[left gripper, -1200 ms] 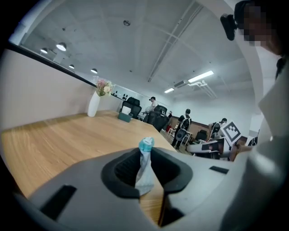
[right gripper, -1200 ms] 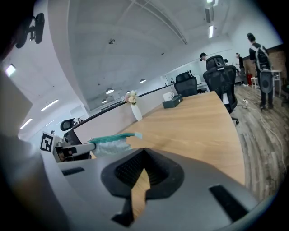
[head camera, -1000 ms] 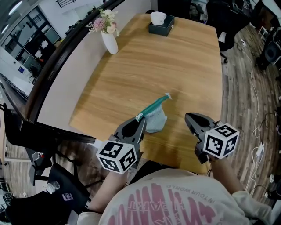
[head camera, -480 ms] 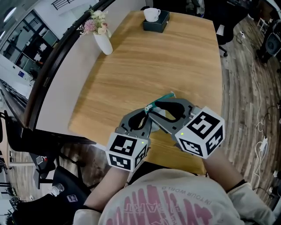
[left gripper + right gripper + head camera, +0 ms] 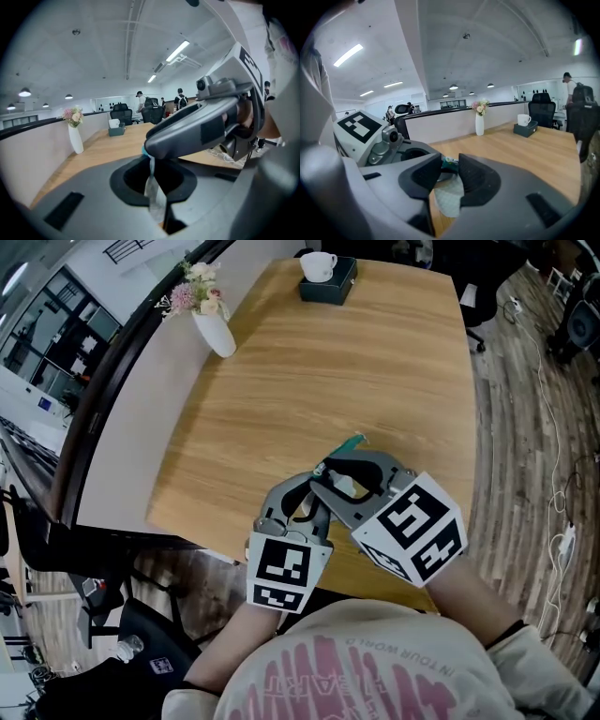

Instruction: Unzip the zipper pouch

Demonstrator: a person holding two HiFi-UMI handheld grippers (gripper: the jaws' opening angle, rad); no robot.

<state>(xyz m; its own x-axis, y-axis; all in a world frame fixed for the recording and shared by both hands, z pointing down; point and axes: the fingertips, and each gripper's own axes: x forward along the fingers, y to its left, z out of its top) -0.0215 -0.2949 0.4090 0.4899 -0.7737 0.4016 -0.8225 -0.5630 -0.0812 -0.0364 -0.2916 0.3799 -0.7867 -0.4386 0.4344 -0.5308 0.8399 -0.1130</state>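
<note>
The zipper pouch [image 5: 345, 486] is pale mesh with a teal zipper strip [image 5: 350, 442]. It hangs just above the table's near edge, mostly hidden behind both grippers. My left gripper [image 5: 314, 499] is shut on a thin fold of its fabric [image 5: 153, 190], and its jaws have just been closing further. My right gripper [image 5: 328, 474] crosses over from the right. Its jaws opened wide, then closed a little. They stand open round the teal zipper end [image 5: 450, 162], and the pads do not press it. The mesh [image 5: 449, 196] sags below them.
On the wooden table [image 5: 375, 362], a white vase of flowers [image 5: 214, 332] stands at the far left. A dark box [image 5: 330, 287] carrying a white cup [image 5: 317, 265] sits at the far end. A low wall runs along the left side, and wood floor with cables lies to the right.
My right gripper swung left from the table's front right corner to the pouch and opened its jaws. My left gripper rolled while still holding the pouch.
</note>
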